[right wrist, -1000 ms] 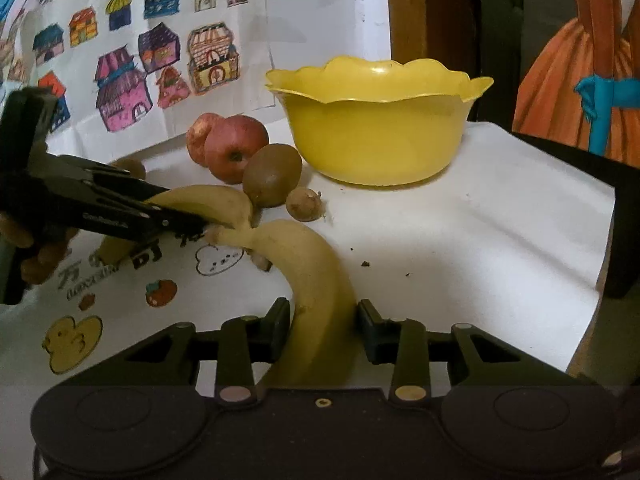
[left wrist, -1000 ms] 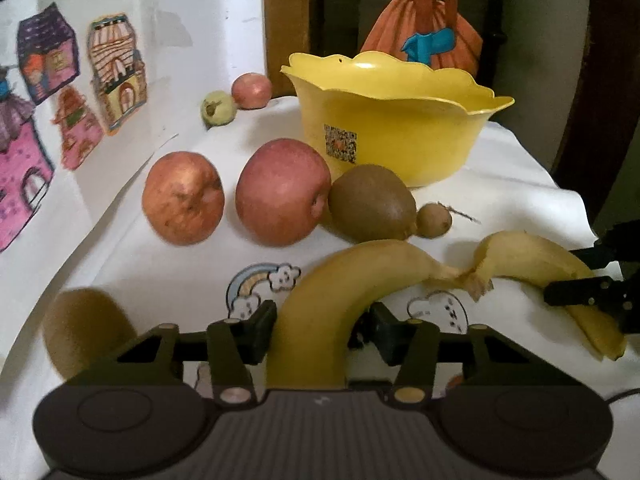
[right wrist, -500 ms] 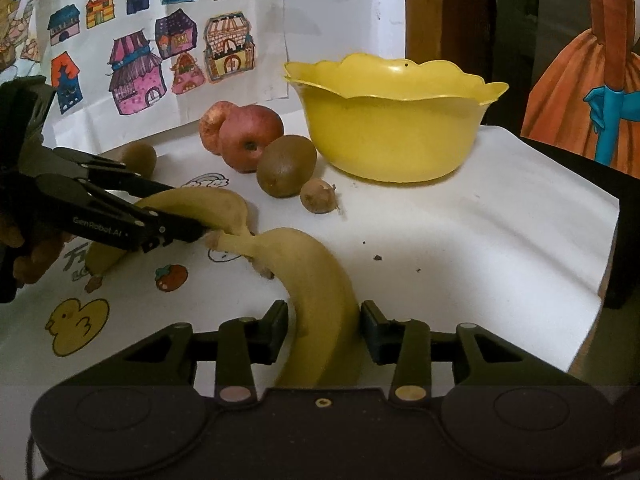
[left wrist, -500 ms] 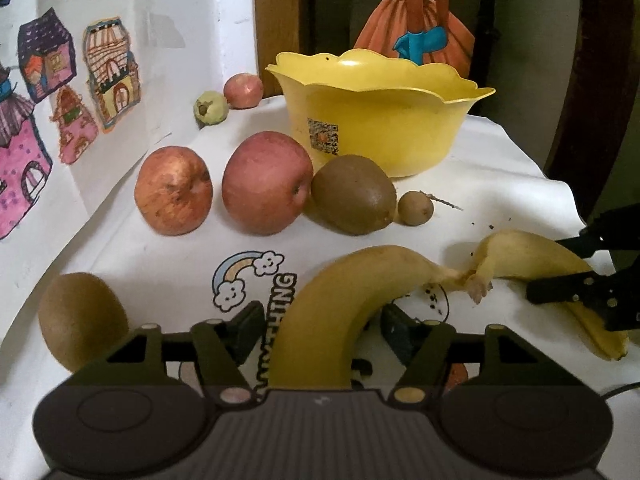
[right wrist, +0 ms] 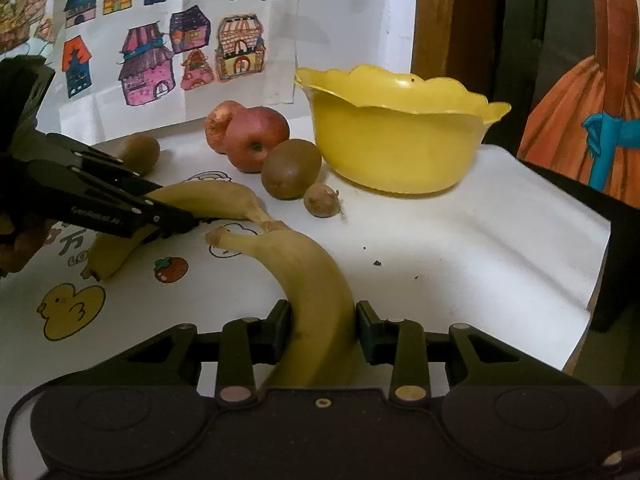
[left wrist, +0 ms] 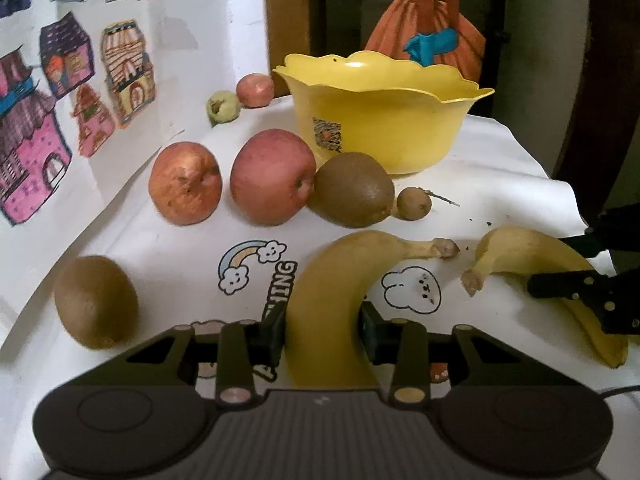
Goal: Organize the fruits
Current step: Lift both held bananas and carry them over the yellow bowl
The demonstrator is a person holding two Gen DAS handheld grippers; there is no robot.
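In the left wrist view my left gripper (left wrist: 324,332) is shut on a yellow banana (left wrist: 340,280) lying on the white cloth. To its right a second banana (left wrist: 520,248) is held in my right gripper (left wrist: 560,264). Their stem ends are apart, with a small gap. In the right wrist view the right gripper (right wrist: 322,332) is shut on its banana (right wrist: 308,276), and the left gripper (right wrist: 176,206) grips the other banana (right wrist: 212,200). A yellow scalloped bowl (left wrist: 384,128) (right wrist: 400,152) stands behind. Two red apples (left wrist: 186,184) (left wrist: 272,176) and a kiwi (left wrist: 352,196) lie in front of it.
Another kiwi (left wrist: 96,300) lies near left. A small brown fruit (left wrist: 414,203) sits beside the middle kiwi. A small apple (left wrist: 255,90) and a green fruit (left wrist: 223,106) lie at the back by the wall. The table edge (right wrist: 580,320) drops off at right.
The two bananas were joined at their stems before; now they have come apart, each in its own gripper. Both grippers have drawn back a little from the bowl.
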